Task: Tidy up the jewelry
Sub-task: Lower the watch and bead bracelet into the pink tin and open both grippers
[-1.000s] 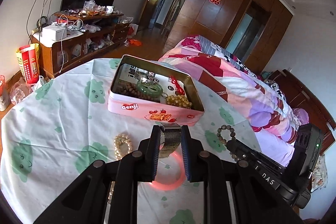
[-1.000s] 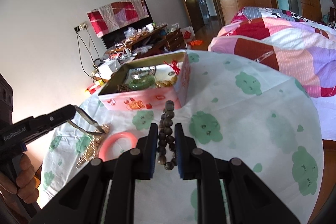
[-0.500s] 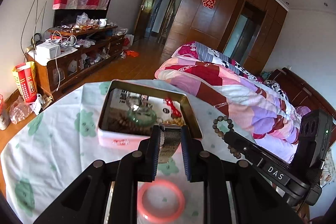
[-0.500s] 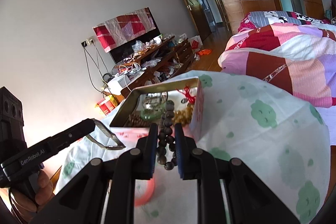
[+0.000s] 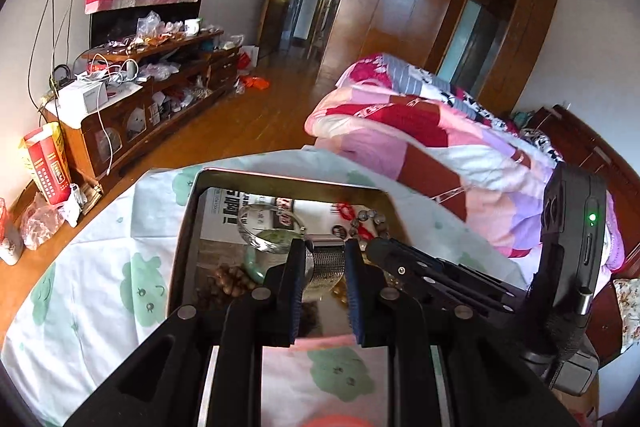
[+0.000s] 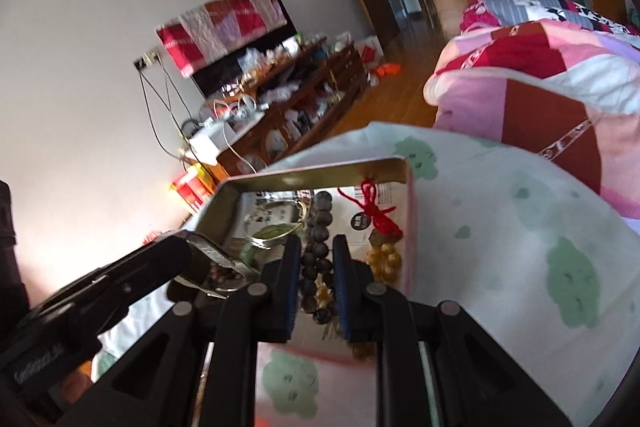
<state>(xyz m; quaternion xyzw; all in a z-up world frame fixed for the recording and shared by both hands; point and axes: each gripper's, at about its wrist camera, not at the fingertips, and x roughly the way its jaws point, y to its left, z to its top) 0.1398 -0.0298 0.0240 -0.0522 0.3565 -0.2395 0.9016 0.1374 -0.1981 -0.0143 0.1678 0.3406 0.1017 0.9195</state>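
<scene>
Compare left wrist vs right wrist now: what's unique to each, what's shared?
Left wrist only: the metal mesh watch band pinched face-on in the left gripper; the right unit's green LED.
Right wrist only: the dark bead bracelet clamped in the right gripper; the gold bead cluster.
Both: the open tin, green bangle, red tassel, floral tablecloth.

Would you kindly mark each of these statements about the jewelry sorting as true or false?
1. The left gripper holds a silver mesh band. True.
2. The right gripper is empty. False: it is shut on a dark bead bracelet.
3. Both grippers are above the open tin. True.
4. The tin holds nothing yet. False: a green bangle, brown beads and a red knotted cord lie inside.
5. The tin stands on a bare wooden table. False: it stands on a white tablecloth printed with green shapes.
</scene>
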